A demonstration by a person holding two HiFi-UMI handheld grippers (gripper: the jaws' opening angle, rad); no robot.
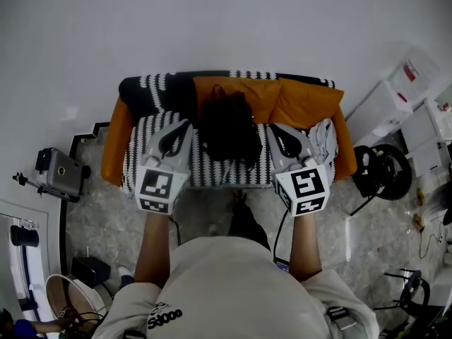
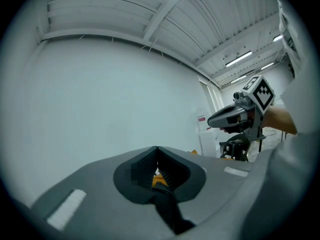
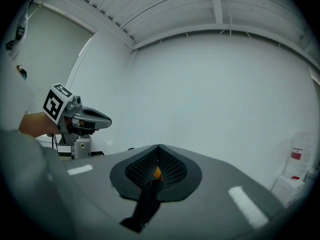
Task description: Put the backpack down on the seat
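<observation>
A black backpack (image 1: pixel 226 126) hangs between my two grippers, over the seat (image 1: pixel 233 173), a small sofa with a black-and-white striped cover and orange cushions (image 1: pixel 304 101). My left gripper (image 1: pixel 188 124) is at the pack's left side and my right gripper (image 1: pixel 270 128) at its right side. In the left gripper view the jaws (image 2: pixel 157 160) are shut on a black strap (image 2: pixel 169 209) that trails toward the camera, and the right gripper (image 2: pixel 235 116) shows beyond. In the right gripper view the jaws (image 3: pixel 159 156) are likewise shut on a black strap (image 3: pixel 147 204), with the left gripper (image 3: pixel 92 119) off to the left.
A grey cloth (image 1: pixel 323 140) lies on the seat's right end. A camera on a stand (image 1: pixel 60 171) is left of the sofa. White boxes (image 1: pixel 388 108) and a black coiled thing (image 1: pixel 385 168) are to the right. A white wall rises behind.
</observation>
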